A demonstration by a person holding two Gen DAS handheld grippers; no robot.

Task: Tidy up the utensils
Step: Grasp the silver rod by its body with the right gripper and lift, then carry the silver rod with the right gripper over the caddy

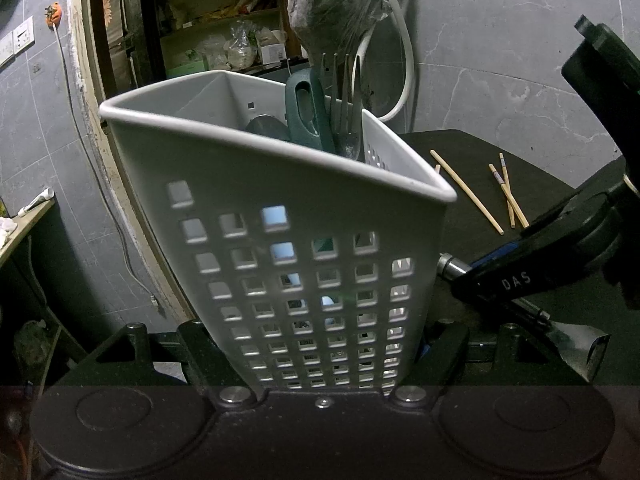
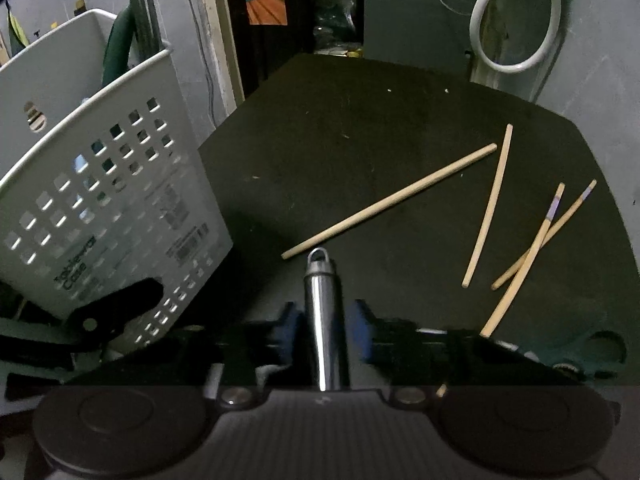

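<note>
The dark tabletop (image 2: 360,120) carries everything. On its left side the white perforated utensil caddy (image 1: 280,216) stands tilted, clamped low down between the left gripper (image 1: 324,356) fingers — a green-handled tool (image 1: 306,110) and a fork (image 1: 346,100) stick up out of it. The right gripper (image 2: 324,328) has its blue-padded fingers narrowed around a shiny metal handle (image 2: 322,312), its loop end pointing away from the camera. Four wooden chopsticks (image 2: 390,200) lie scattered to the right — two of them crossed.
</note>
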